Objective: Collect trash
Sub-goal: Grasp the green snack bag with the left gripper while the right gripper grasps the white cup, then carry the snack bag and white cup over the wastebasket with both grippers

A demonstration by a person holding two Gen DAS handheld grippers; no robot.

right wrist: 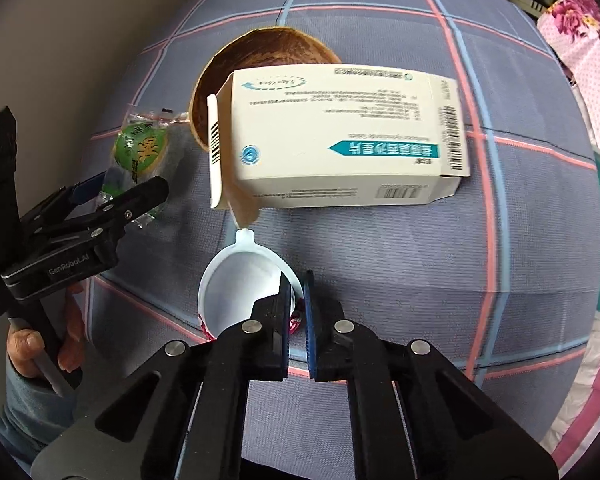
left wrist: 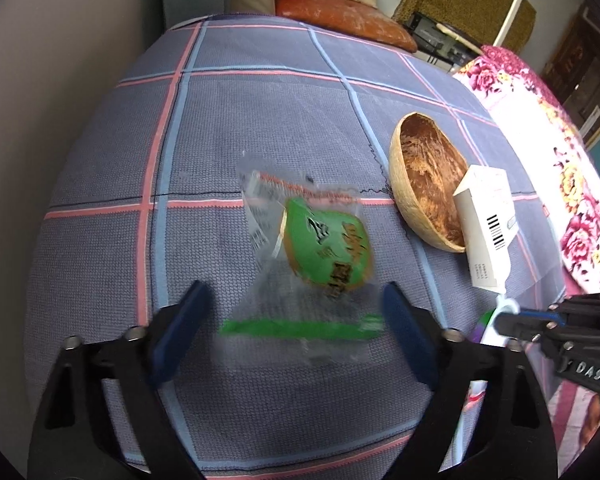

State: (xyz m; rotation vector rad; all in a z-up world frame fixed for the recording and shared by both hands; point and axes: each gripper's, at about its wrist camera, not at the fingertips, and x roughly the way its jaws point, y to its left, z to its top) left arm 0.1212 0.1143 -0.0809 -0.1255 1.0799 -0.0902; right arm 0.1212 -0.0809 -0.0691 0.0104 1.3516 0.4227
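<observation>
- Left gripper (left wrist: pixel 296 320) spread wide over clear snack wrapper (left wrist: pixel 300 240) lying mid-bed (left wrist: pixel 100 200).
- Right gripper (right wrist: pixel 297 312) pinching white cup (right wrist: pixel 244 284) rim, near bed's right edge, beside medicine box (right wrist: pixel 340 140) and bowl (right wrist: pixel 236 60).

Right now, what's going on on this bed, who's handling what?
A person is collecting trash off a plaid bedsheet with two hand-held claws. The right claw is shut on the rim of a white plastic cup. The left claw is open around a clear snack wrapper with a green label, not yet gripping. A coconut shell half and a white medicine box lie untouched.
</observation>
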